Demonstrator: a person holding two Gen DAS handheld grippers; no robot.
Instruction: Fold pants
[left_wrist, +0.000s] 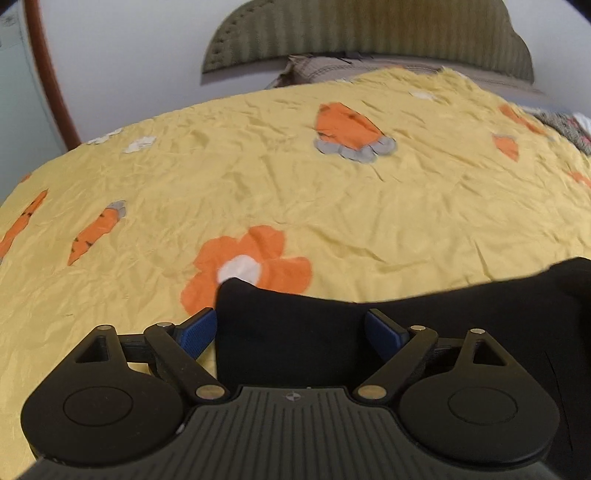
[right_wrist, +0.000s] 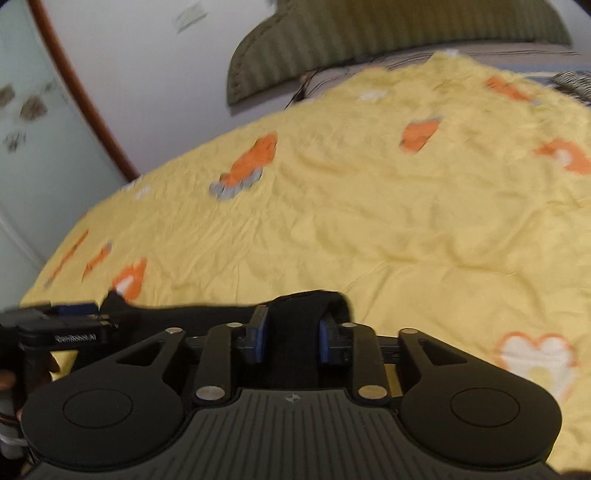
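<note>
The black pants (left_wrist: 424, 332) lie at the near edge of the yellow bedspread (left_wrist: 295, 192). My left gripper (left_wrist: 290, 332) has its blue pads wide apart, with a corner of the pants between them. In the right wrist view my right gripper (right_wrist: 291, 338) has its pads close together with a bunched edge of the pants (right_wrist: 306, 314) between them. The left gripper (right_wrist: 70, 321) shows at the far left of that view, at the other end of the same black edge.
The bedspread has orange carrot and flower prints and is wrinkled. A green striped headboard cushion (left_wrist: 369, 33) and a grey-brown pillow (left_wrist: 354, 68) stand at the far end. A white wall and a wooden-framed door (right_wrist: 44, 129) are on the left.
</note>
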